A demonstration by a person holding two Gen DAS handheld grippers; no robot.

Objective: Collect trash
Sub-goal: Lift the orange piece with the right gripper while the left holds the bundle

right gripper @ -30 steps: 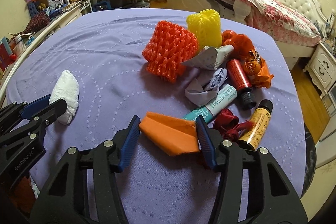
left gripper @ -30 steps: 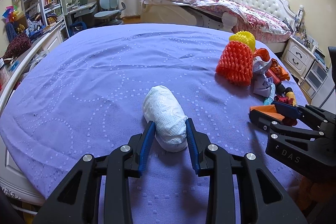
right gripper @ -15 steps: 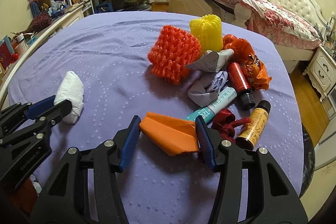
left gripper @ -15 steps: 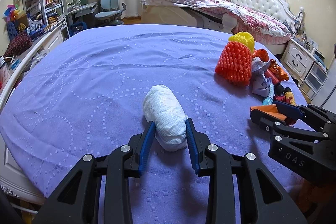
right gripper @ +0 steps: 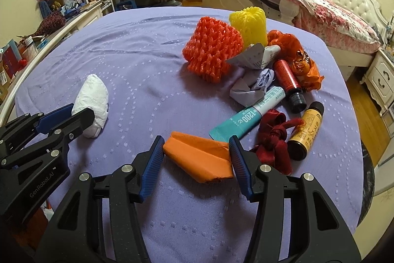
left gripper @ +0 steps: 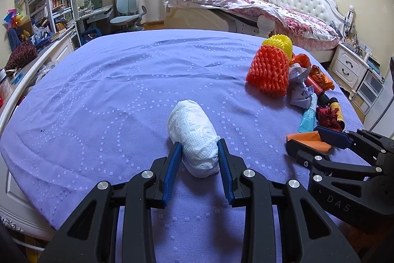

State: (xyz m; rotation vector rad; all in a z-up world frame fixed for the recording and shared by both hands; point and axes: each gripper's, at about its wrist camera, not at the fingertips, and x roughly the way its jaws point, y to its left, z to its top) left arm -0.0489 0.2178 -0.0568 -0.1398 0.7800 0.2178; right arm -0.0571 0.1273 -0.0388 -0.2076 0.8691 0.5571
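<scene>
- Little has changed over the last second: my left gripper (left gripper: 199,148) still clamps the tissue (left gripper: 193,133).
- My right gripper (right gripper: 197,149) still pinches the orange paper (right gripper: 199,159); I judge both ready to lift.

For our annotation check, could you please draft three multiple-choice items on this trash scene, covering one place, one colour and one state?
1. Where does the white tissue wad lie relative to the trash pile?
A. on top of it
B. apart, to its left
C. behind it

2. What colour is the foam net in front of the yellow net?
A. red-orange
B. green
C. white

3. What does the right gripper have between its fingers?
A. the teal tube
B. nothing
C. the orange folded paper

Answers: B, the wad sits alone on the purple cloth; A, it is bright red-orange; C, the fingers flank the paper.
</scene>
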